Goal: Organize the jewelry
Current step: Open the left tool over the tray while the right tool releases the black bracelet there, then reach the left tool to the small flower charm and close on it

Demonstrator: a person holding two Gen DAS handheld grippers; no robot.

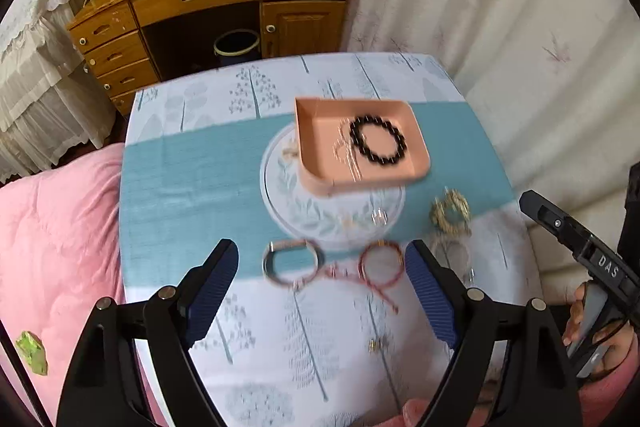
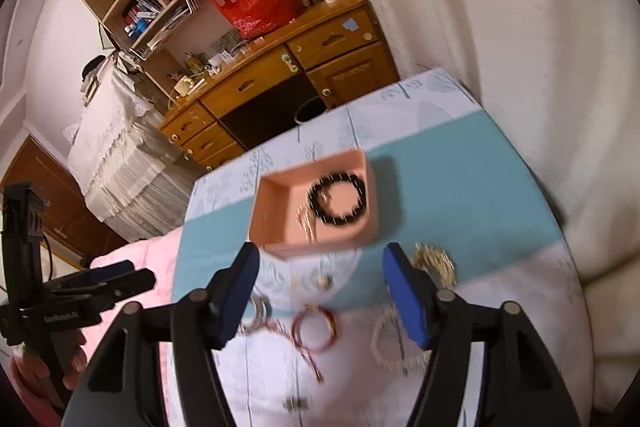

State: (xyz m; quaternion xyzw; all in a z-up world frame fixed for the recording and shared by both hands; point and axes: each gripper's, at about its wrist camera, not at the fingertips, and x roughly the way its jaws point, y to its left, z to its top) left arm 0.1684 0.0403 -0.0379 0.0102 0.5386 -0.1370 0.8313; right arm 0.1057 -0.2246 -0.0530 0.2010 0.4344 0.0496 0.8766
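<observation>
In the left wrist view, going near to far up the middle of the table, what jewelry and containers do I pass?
Small gold piece → red cord bracelet → white patterned plate → pink tray holding the black bead bracelet.

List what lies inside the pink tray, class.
Inside the pink tray lies a black bead bracelet, with a thin pale chain beside it. Blur hides the chain's details.
</observation>
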